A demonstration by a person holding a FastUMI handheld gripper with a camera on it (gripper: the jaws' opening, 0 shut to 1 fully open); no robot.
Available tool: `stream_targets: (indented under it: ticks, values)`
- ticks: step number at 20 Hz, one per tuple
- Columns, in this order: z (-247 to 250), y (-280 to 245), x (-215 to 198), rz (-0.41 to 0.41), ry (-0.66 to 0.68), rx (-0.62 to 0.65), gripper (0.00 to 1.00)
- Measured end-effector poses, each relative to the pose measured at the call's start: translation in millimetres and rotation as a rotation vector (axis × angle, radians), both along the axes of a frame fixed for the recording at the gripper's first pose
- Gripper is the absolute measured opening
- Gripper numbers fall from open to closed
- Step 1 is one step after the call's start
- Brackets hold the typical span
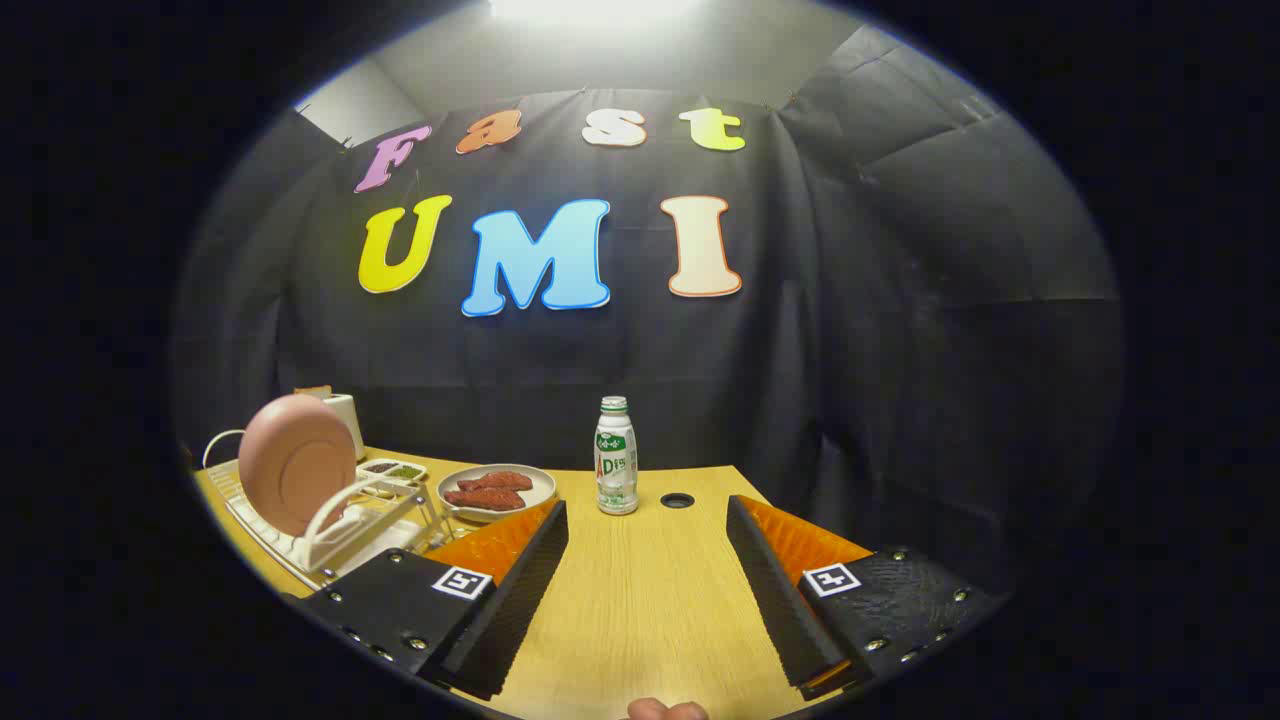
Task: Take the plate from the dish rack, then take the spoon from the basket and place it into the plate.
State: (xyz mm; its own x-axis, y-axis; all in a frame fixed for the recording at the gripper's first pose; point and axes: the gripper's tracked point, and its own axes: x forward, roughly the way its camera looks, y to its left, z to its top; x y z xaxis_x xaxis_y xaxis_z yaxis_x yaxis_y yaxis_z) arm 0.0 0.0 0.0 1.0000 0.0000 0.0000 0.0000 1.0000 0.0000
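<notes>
A pink plate (pixel 296 477) stands on edge in a white dish rack (pixel 330 540), to the left of and a little beyond my left finger. My gripper (pixel 647 518) is open above the wooden table (pixel 640 610), with nothing between its fingers. The rack's near end holds a white compartment beside the left finger; I cannot make out a spoon or a basket in it.
A small white bottle with a green label (pixel 616 457) stands just ahead, between the fingers. A pale dish with reddish food (pixel 497 490) and a small tray of seasonings (pixel 392 470) lie beyond the left finger. A round cable hole (pixel 677 500) sits right of the bottle. A fingertip (pixel 667 710) shows at the table's near edge.
</notes>
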Motion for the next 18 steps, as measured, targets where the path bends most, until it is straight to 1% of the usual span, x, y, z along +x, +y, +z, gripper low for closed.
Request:
stream_targets:
  ticks: [3,7,10,13,18]
  values:
    - [43.1,27.5,-23.6,0.002,0.004,-0.010,0.98]
    - [96.2,66.9,-36.8,-0.003,-0.005,-0.023,0.97]
    - [121.8,98.7,-47.6,-0.002,0.009,-0.037,0.97]
    - [143.6,124.7,-59.6,-0.016,-0.023,-0.050,0.97]
    - [156.7,175.1,-61.9,0.048,-0.012,-0.038,0.97]
